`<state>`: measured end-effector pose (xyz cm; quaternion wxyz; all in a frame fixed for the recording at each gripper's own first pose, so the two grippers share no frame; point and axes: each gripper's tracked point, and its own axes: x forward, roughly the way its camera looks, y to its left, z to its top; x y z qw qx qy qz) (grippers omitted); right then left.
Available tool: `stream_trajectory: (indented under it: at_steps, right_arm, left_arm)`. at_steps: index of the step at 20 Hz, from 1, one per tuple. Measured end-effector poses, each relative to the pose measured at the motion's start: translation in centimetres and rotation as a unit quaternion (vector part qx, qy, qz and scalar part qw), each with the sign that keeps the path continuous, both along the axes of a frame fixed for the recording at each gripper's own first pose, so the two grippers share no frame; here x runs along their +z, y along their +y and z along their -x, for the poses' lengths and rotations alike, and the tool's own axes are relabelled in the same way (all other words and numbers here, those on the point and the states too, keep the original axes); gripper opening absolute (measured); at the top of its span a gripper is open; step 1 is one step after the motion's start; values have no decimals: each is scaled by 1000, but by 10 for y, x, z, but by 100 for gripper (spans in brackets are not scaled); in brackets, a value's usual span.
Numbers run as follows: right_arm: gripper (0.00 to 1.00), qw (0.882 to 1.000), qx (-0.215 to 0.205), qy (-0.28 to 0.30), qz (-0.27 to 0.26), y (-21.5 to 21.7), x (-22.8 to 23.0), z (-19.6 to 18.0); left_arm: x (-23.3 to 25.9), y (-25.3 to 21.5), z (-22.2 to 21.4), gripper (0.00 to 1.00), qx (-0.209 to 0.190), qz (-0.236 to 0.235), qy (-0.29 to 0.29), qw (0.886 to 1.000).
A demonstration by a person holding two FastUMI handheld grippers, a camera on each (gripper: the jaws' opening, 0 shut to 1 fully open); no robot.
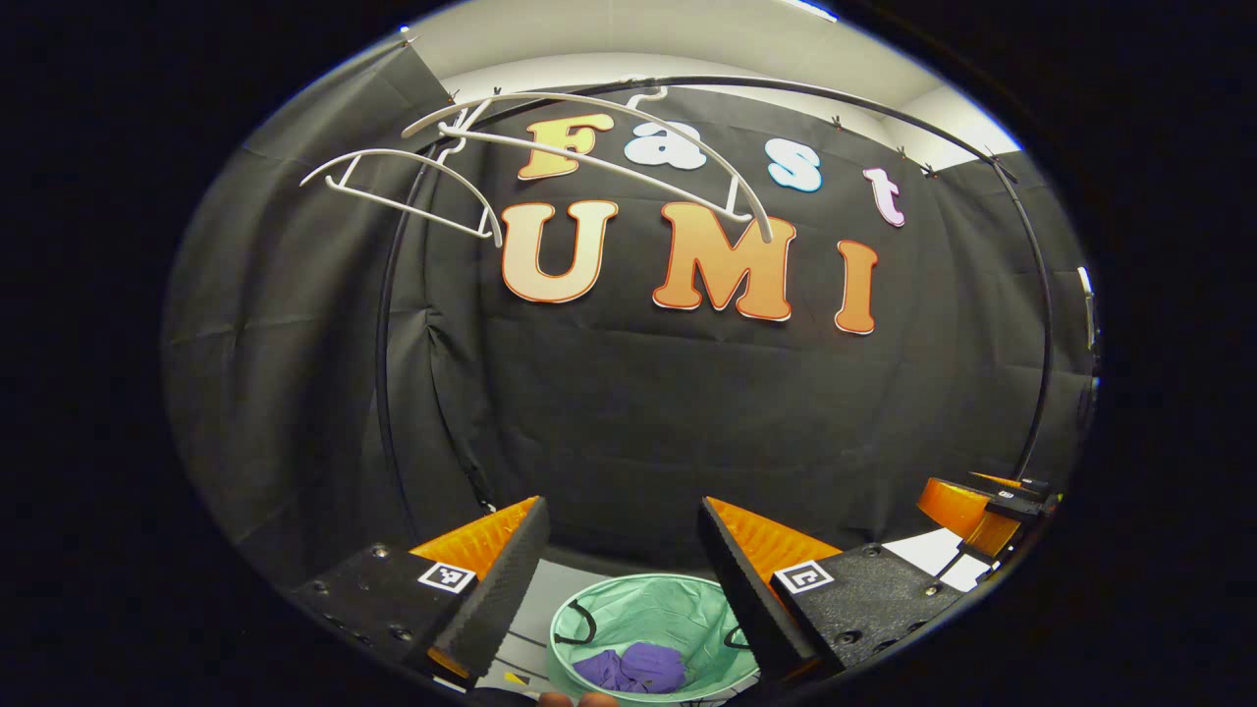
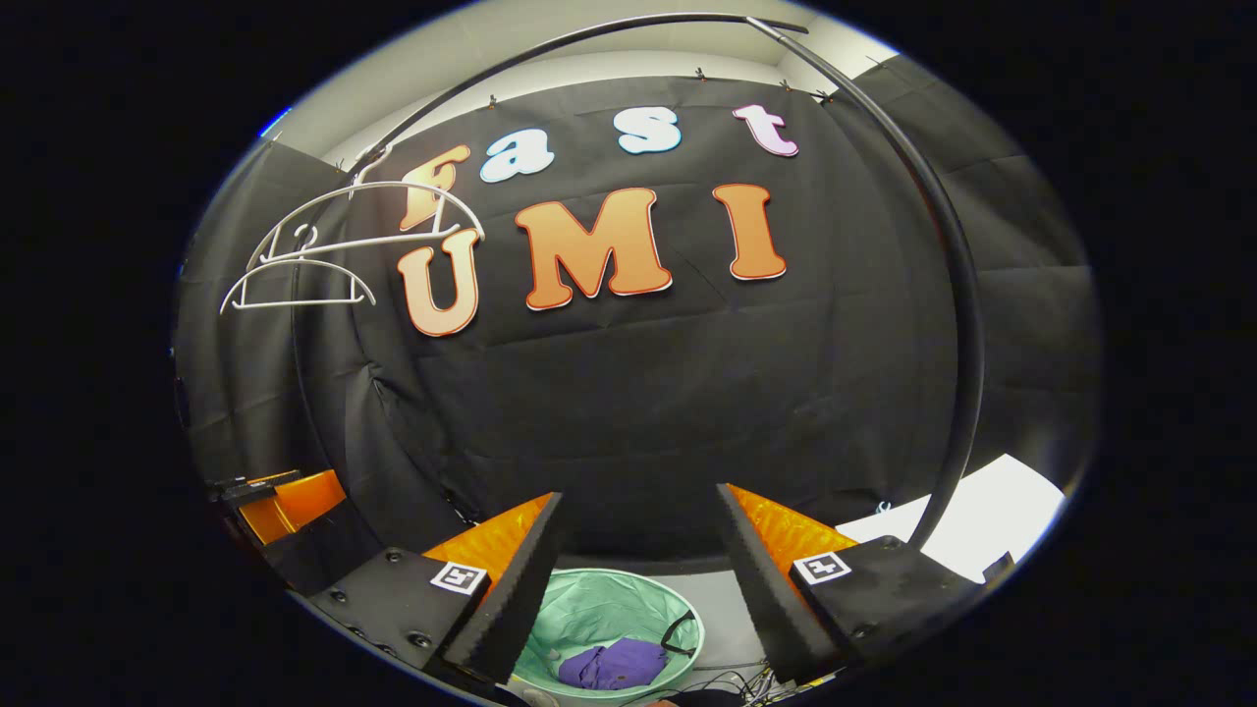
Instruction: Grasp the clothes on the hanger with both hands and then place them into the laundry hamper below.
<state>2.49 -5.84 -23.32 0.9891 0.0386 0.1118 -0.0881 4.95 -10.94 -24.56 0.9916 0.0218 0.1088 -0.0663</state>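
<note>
Left gripper (image 1: 621,550) and right gripper (image 2: 638,540) gaped wide, empty. Purple clothes (image 1: 633,668) lay in the hamper (image 1: 678,609); hangers (image 1: 589,137) hung bare.

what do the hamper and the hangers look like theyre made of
Laundry hamper: thin mint-green fabric, matte and creased, probably a pop-up type with black loop handles. Hangers: white, smooth, slim curved bars, likely plastic, though coated metal is possible.
</note>
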Motion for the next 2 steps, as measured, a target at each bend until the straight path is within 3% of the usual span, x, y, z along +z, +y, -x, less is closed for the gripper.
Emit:
stream_trajectory:
  at_steps: [2]
  right_arm:
    - [100,1000,-3,-1,-2,-2,1,1]
  left_arm:
    - [-1,1,-1,93,3,1,1,1000]
